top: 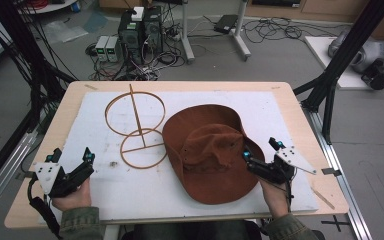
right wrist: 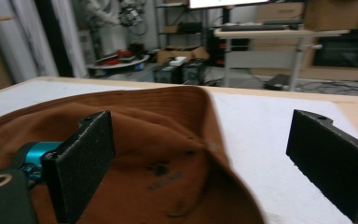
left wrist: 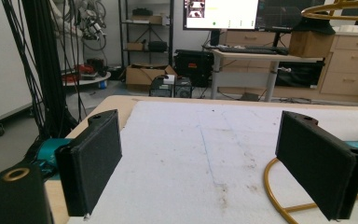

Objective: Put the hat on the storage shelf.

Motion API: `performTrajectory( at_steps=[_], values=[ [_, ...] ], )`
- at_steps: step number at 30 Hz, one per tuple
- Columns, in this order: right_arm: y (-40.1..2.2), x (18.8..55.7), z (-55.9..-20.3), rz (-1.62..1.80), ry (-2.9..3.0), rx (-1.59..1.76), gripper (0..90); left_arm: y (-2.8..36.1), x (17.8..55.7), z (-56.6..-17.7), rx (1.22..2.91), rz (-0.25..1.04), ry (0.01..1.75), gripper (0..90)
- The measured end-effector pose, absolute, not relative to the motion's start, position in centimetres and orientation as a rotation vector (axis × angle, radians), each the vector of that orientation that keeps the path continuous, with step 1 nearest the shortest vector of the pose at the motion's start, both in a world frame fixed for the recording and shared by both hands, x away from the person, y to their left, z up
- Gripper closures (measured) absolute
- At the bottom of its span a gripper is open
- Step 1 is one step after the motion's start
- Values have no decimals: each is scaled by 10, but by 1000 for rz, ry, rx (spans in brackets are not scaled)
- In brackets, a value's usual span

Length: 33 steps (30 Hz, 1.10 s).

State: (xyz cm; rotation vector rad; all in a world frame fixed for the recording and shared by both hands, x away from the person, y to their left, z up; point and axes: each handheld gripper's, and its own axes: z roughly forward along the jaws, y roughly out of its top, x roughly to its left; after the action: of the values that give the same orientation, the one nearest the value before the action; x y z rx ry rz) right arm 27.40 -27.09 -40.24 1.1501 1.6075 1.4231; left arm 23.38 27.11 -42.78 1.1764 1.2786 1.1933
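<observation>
I am seeing one brown hat [top: 211,152] lying on the white mat [top: 130,185], right of centre, beside one gold wire stand [top: 137,131]. My right gripper [top: 263,159] is hovering at the hat's right brim, jaws wide apart, gripping nothing. My left gripper [top: 71,160] is waiting well apart, jaws equally spread, empty.

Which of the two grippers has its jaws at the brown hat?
The right gripper: its open jaws straddle the brim of the brown hat. The left gripper hangs open over bare white mat, well apart from the hat.
</observation>
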Motion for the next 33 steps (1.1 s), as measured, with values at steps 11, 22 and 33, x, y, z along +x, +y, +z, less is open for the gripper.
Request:
performTrajectory(
  at_steps=[11, 22, 33],
  values=[
    [-213, 280, -406, 1360, 1811, 1039, 70, 272, 234, -428, 1179, 1194, 1277, 146],
    [-179, 287, -425, 1312, 1911, 1101, 71, 274, 234, -428, 1163, 1188, 1286, 146],
    [-163, 293, -435, 1236, 1943, 1135, 341, 275, 233, -429, 1159, 1183, 1286, 146]
  ],
)
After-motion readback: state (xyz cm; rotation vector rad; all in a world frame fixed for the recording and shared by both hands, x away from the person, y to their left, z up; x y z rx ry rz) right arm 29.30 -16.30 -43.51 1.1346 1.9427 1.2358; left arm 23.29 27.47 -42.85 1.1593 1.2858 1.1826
